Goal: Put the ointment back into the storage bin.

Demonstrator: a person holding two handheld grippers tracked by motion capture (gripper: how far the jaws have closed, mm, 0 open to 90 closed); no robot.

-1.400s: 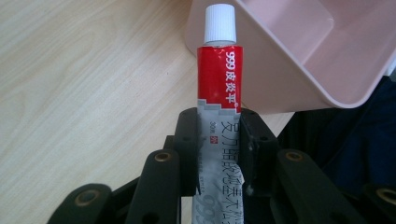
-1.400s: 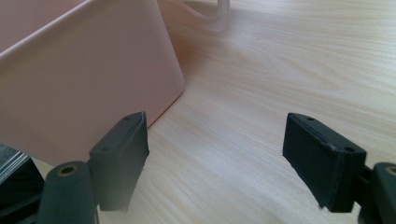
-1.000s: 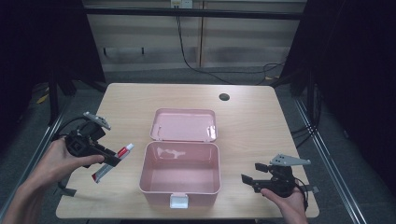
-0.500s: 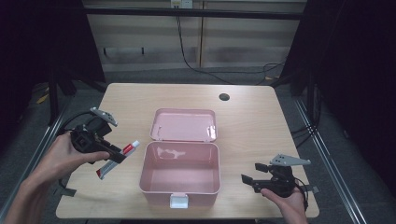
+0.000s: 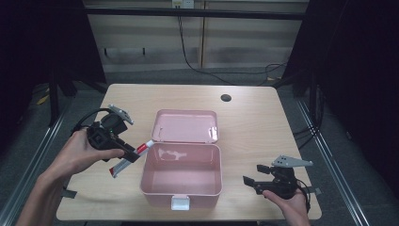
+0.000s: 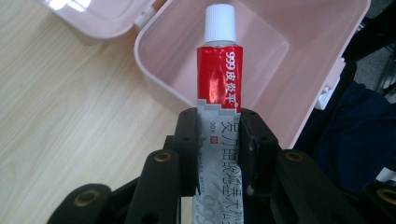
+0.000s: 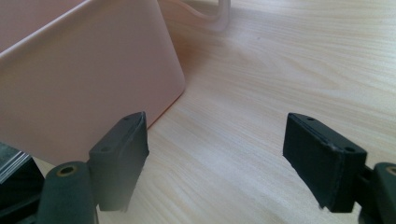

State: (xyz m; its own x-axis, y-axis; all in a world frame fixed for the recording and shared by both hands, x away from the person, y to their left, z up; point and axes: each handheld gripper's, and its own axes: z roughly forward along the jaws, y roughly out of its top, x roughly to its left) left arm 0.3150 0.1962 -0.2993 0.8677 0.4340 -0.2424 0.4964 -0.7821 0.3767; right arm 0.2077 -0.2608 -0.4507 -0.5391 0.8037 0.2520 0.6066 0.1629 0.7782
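The left gripper (image 6: 219,140) was clamped on a flat-crimped tube (image 6: 218,84) — red band, white ribbed cap, silver printed body — its cap poised over the near-left rim of the open pink box (image 5: 181,172). The box was smooth, glossy plastic with rounded corners, its lid (image 5: 186,126) laid back flat on the pale wood-grain bench (image 5: 263,122). The right gripper (image 7: 215,158) rested low beside the box's right wall, matte black jaws spread wide apart — nothing between them.

The open storage box (image 5: 181,176) sits mid-surface (image 5: 254,122), its lid (image 5: 185,125) lying behind it. The ointment tube (image 5: 129,157) hangs at its left rim; the right gripper (image 5: 258,176) rests to its right.
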